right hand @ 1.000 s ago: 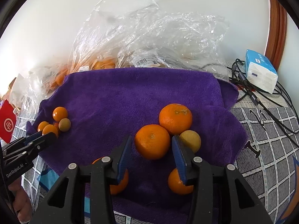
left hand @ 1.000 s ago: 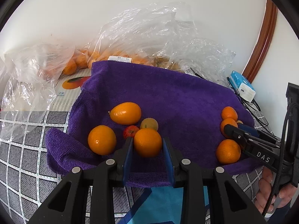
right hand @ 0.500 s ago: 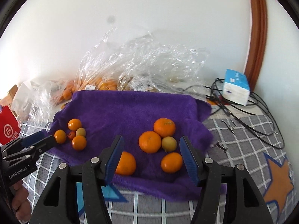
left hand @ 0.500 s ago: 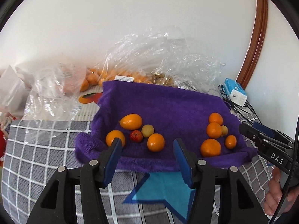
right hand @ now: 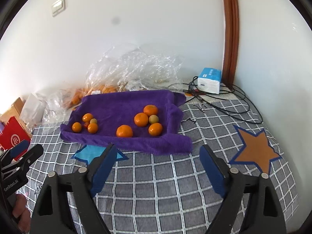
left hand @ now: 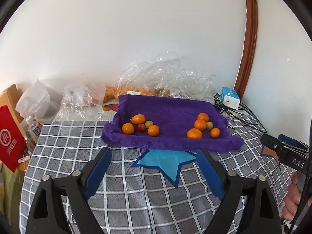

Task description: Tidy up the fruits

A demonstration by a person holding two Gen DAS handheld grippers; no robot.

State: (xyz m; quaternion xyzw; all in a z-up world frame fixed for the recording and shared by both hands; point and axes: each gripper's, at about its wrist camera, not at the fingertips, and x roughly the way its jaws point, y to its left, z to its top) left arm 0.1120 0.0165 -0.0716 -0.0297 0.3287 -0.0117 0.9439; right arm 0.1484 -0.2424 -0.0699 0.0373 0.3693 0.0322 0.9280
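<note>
Nearest me, my left hand-held gripper point(left hand: 154, 167) and right hand-held gripper point(right hand: 157, 163) both hang spread wide, empty, above the checked cloth point(left hand: 120, 193). Farther off, the purple towel point(left hand: 171, 109) carries two fruit clusters: left cluster point(left hand: 140, 126), right cluster point(left hand: 203, 127).

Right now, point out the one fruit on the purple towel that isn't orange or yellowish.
The small red fruit in the left cluster on the purple towel, wedged between the oranges; every other piece is orange or pale yellow-green.

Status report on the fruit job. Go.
Left tool open, empty. Right tool open, empty. Fruit sits in two clusters on purple towel. Nothing between tools and towel.
</note>
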